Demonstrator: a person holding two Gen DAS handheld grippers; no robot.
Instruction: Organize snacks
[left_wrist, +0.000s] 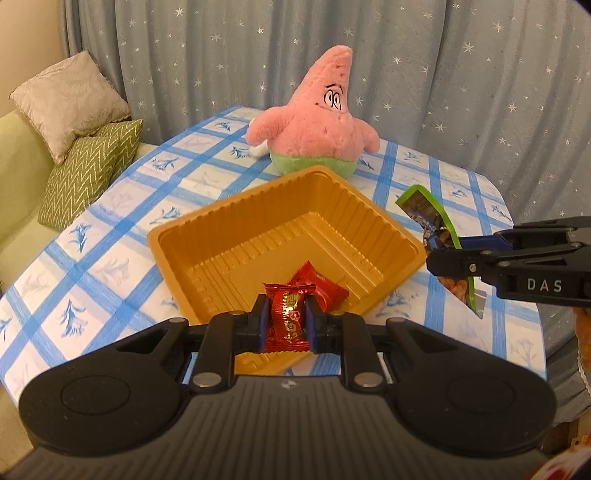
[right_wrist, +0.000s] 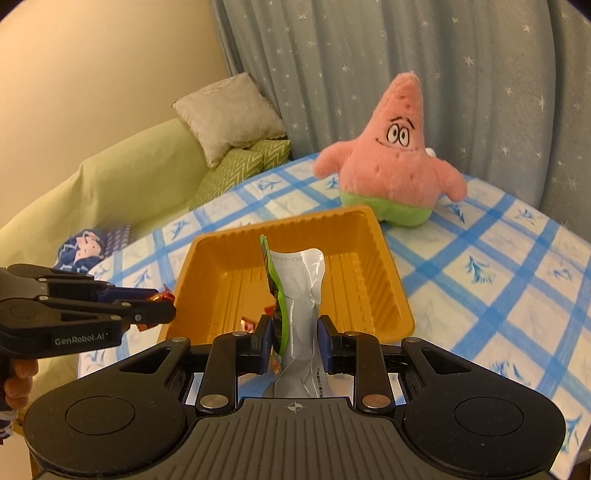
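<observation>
An orange plastic tray (left_wrist: 236, 218) sits on the blue checked tablecloth; it also shows in the right wrist view (right_wrist: 373, 258). My left gripper (left_wrist: 287, 317) is shut on a red candy packet (left_wrist: 288, 321) at the tray's near corner. A second red packet (left_wrist: 325, 290) lies inside the tray. My right gripper (right_wrist: 293, 334) is shut on a green and silver snack bag (right_wrist: 301, 295), held upright above the tray's near rim. In the left wrist view the right gripper (left_wrist: 439, 264) reaches in from the right with the bag (left_wrist: 430, 216). In the right wrist view the left gripper (right_wrist: 162, 308) is at the tray's left edge.
A pink starfish plush (left_wrist: 325, 122) stands behind the tray, also seen in the right wrist view (right_wrist: 395, 162). A green sofa with cushions (left_wrist: 70, 144) lies left of the table. A star-patterned curtain (left_wrist: 406, 55) hangs behind. A blue patterned cloth (right_wrist: 88, 247) lies on the sofa.
</observation>
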